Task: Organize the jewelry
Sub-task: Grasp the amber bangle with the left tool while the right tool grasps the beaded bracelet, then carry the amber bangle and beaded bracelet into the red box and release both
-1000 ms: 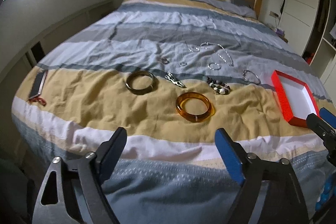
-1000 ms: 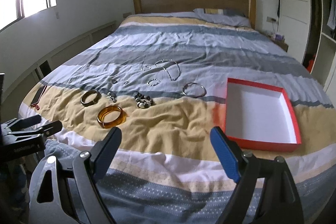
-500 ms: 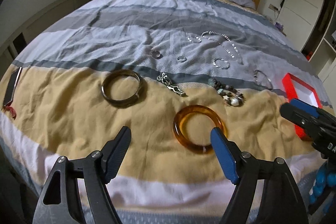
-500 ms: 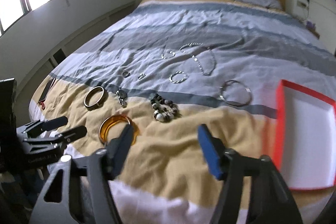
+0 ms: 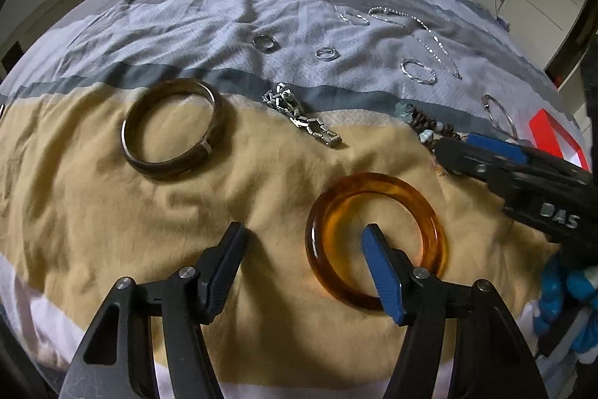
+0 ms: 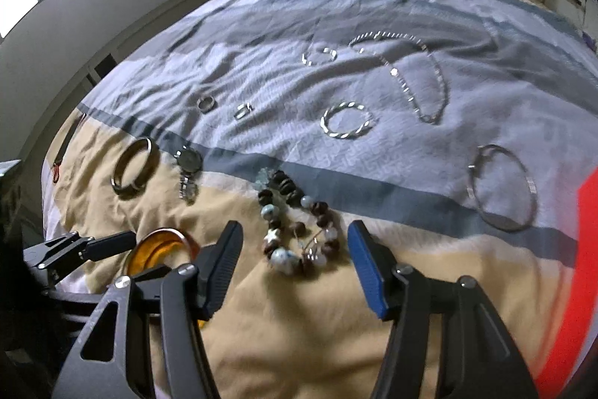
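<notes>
An amber bangle (image 5: 429, 212) lies on the tan stripe of the bed. My left gripper (image 5: 302, 234) hovers low over it with its jaws closing. The blue finger sits inside the ring and the black finger outside, so the bangle's left rim is between them, untouched. A beaded bracelet (image 6: 284, 257) lies between the fingers of my right gripper (image 6: 294, 230), whose pads stand clear of it. The right gripper (image 5: 459, 152) also reaches in from the right in the left wrist view. A red box (image 6: 586, 249) with a white inside sits at the far right.
A dark bangle (image 5: 172, 129) and a metal-link watch (image 5: 299, 114) lie left of the beads. Further up the grey stripes are small rings (image 6: 205, 103), a twisted hoop (image 6: 344, 135), a chain (image 6: 407, 88) and a thin silver bangle (image 6: 530, 189). The wooden headboard is beyond.
Both grippers came down close to the bed and their jaws narrowed. The left one moved over the amber bangle; the right one swung left from the box to the beaded bracelet.
</notes>
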Tool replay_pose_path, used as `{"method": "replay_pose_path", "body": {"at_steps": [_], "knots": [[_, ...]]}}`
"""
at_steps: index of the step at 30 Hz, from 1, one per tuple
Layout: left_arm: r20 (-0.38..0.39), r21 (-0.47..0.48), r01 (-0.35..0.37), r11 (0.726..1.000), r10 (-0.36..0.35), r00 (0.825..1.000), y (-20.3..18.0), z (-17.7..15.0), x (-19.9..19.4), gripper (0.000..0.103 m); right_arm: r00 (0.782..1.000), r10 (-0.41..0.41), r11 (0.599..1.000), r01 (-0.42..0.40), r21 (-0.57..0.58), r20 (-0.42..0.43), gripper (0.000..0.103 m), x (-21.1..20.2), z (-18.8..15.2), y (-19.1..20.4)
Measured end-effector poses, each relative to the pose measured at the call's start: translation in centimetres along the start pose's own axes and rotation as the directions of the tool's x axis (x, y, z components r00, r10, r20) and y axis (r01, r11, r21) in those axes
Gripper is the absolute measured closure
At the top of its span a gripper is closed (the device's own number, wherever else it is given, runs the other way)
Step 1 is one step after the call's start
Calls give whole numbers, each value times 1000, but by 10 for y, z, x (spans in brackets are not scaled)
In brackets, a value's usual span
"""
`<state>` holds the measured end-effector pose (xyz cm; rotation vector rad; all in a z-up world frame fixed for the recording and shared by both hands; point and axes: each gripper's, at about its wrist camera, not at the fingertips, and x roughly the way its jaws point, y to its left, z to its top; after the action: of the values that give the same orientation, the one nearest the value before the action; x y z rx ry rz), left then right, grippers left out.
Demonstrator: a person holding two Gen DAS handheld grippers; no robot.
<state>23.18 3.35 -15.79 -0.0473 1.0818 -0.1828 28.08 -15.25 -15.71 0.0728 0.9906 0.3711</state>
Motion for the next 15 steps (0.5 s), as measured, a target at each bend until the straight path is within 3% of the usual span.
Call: {"method": "replay_pose_path", "body": {"at_steps": [6, 8, 11, 15], "knots": [[4, 47, -31, 998, 31, 1000, -9, -1, 7, 45, 1000, -20, 999, 19, -29, -22, 47, 20, 4, 1], [10, 69, -41, 997, 40, 999, -13, -1, 7, 53, 999, -40, 998, 39, -52, -22, 66, 22, 2, 3], [18, 100, -57, 993, 56, 998, -20, -2, 8, 65, 999, -43, 999, 42, -34, -24, 83, 20, -2, -2], [26, 135, -75, 988, 72, 997, -28, -5, 5, 87, 999, -30, 999, 30, -20, -28, 85, 11, -7, -5]]}}
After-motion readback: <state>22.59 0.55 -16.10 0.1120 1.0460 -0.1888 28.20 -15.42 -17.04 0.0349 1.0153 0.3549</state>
